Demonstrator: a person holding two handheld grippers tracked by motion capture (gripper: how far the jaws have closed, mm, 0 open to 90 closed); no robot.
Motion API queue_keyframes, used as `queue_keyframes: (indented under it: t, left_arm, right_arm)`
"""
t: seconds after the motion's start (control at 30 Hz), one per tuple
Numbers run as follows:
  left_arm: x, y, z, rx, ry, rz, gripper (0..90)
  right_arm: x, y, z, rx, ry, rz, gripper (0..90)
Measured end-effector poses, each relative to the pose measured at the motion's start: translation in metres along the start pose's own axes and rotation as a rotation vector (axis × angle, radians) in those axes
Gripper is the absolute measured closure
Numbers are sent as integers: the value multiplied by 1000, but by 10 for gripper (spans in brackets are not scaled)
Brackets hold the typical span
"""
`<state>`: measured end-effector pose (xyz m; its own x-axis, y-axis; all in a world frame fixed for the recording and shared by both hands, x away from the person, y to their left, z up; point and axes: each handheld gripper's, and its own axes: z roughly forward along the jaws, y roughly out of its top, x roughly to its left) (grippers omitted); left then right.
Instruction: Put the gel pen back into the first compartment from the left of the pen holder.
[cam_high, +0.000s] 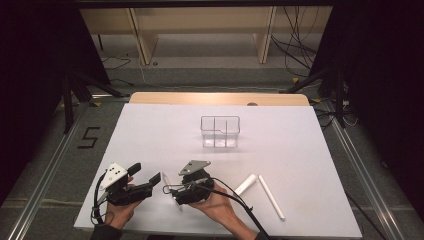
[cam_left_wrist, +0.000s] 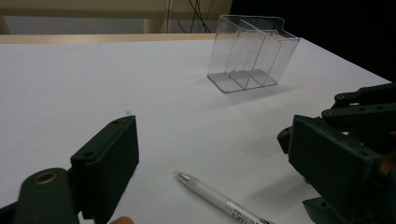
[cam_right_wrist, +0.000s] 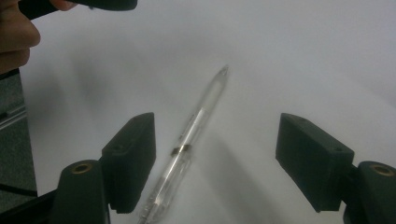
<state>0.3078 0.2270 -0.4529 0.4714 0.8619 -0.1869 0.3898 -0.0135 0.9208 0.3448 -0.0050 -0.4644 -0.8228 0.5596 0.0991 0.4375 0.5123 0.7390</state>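
The clear pen (cam_right_wrist: 194, 135) lies flat on the white bench (cam_high: 300, 140), its long axis running away between the jaws of the right gripper (cam_right_wrist: 215, 154), which stands wide and grips nothing. The left gripper (cam_high: 145, 182), also wide and empty, waits just beside it.

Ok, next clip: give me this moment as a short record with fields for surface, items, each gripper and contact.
surface: white table
items: clear pen lying flat; clear divided organizer farther back; two white sticks on the person's right
right gripper: jaws open, straddling the pen, pads not touching it
left gripper: open, nothing between its jaws, beside the pen
contact: none visible; pen rests on the table
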Motion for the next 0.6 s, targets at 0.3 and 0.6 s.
queue_keyframes:
  t: [0.3, 0.6]
  left_arm:
    - [1, 0, -1, -6, 9, -5, 160]
    - [1, 0, -1, -6, 7, -4, 160]
  right_arm:
    - [4, 0, 12, 47, 16, -18, 391]
    - [17, 1, 26, 84, 7, -66, 467]
